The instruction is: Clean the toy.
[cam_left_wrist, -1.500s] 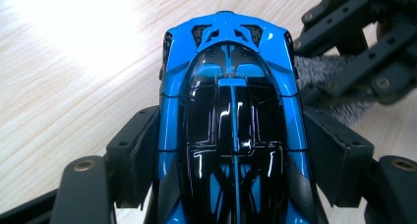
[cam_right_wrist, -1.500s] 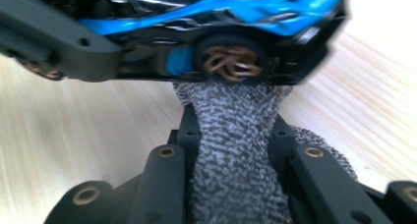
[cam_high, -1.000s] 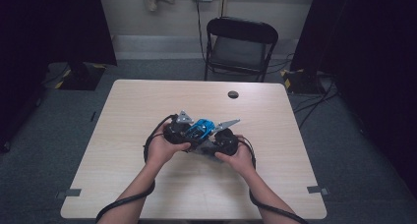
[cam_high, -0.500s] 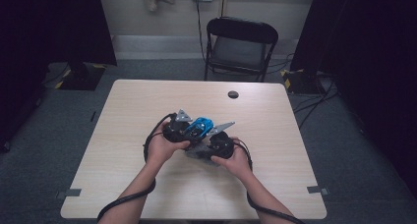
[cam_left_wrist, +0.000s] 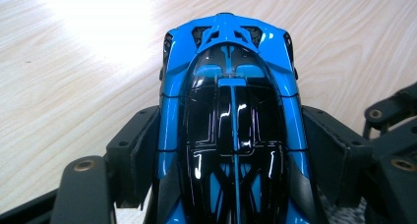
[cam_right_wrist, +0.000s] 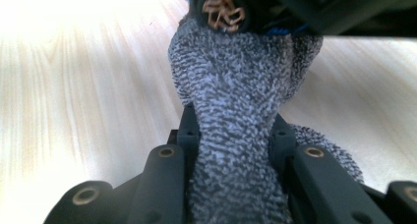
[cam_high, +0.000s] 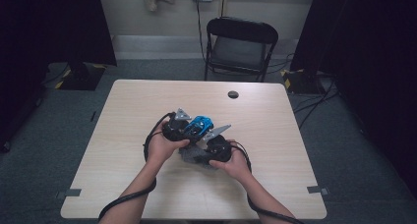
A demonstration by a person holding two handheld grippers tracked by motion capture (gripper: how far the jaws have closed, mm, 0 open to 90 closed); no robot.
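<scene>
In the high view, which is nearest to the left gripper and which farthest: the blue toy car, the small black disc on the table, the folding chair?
1. Blue toy car: clamped between the fingers of the left gripper, at the table's middle.
2. Small black disc: on the table near its far edge, to the right.
3. Folding chair: on the floor beyond the table's far edge.

A pale wooden table (cam_high: 128, 184) carries a small dark round object (cam_high: 233, 94) near its far edge.

Blue-and-black toy car (cam_left_wrist: 231, 111), speckled grey cloth (cam_right_wrist: 236, 116)
</scene>
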